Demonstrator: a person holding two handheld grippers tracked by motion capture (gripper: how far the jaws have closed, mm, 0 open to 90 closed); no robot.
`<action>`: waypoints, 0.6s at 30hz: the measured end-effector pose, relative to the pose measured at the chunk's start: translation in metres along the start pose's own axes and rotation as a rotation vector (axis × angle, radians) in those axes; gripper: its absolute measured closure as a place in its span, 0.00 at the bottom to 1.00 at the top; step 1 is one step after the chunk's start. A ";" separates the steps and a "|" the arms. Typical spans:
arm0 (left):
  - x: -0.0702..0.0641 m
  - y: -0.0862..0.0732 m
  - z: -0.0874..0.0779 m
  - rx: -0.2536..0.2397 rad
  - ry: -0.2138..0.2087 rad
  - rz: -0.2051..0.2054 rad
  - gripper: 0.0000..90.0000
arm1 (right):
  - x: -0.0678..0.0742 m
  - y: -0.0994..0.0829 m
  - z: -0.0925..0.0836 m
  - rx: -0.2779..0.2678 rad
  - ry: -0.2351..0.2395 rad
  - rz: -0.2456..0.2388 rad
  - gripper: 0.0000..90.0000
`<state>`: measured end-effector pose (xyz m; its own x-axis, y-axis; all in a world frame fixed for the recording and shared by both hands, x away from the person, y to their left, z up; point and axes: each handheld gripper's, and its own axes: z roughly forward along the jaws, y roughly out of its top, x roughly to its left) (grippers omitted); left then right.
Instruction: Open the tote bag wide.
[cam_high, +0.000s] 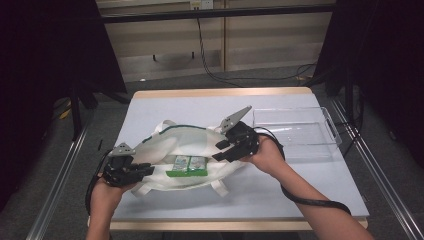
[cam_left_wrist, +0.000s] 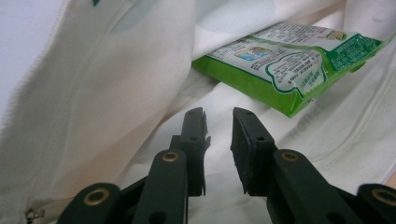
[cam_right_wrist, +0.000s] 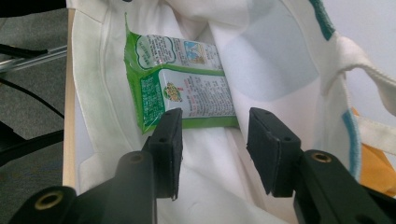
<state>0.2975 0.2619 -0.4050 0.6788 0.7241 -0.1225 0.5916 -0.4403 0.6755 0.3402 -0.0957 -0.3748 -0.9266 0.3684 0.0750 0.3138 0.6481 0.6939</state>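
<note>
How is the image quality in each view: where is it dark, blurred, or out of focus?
High view: dark at both sides, the grey table evenly lit. Left gripper view: the green-and-white packet is fairly sharp, the white cloth bag at left is soft. Right gripper view: the packet's print is slightly blurred.

Lab: black curtains (cam_high: 45, 50), aluminium rails (cam_high: 60, 175), cables (cam_high: 210, 65).

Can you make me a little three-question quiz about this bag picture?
1. True or false: the green packet lies inside the white bag.
2. What stands on the table right of the bag? A) clear tray B) red bowl C) book
3. Fill in: in the right gripper view, its jaws are ___, gripping nothing.

Key: 1 true. 2 A, the clear tray. 3 open.
</note>
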 end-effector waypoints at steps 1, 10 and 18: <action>0.001 0.000 0.000 -0.007 0.004 -0.001 0.83 | 0.000 0.000 0.001 0.004 -0.002 -0.001 0.61; 0.000 0.006 -0.002 -0.018 0.014 -0.014 0.77 | 0.003 0.006 0.006 0.012 0.010 0.000 0.55; -0.005 0.015 -0.007 -0.037 0.017 -0.003 0.65 | 0.007 0.010 0.008 0.015 0.014 -0.015 0.52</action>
<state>0.2998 0.2559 -0.3892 0.6693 0.7344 -0.1128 0.5772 -0.4183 0.7014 0.3386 -0.0819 -0.3733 -0.9340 0.3495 0.0745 0.3028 0.6634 0.6843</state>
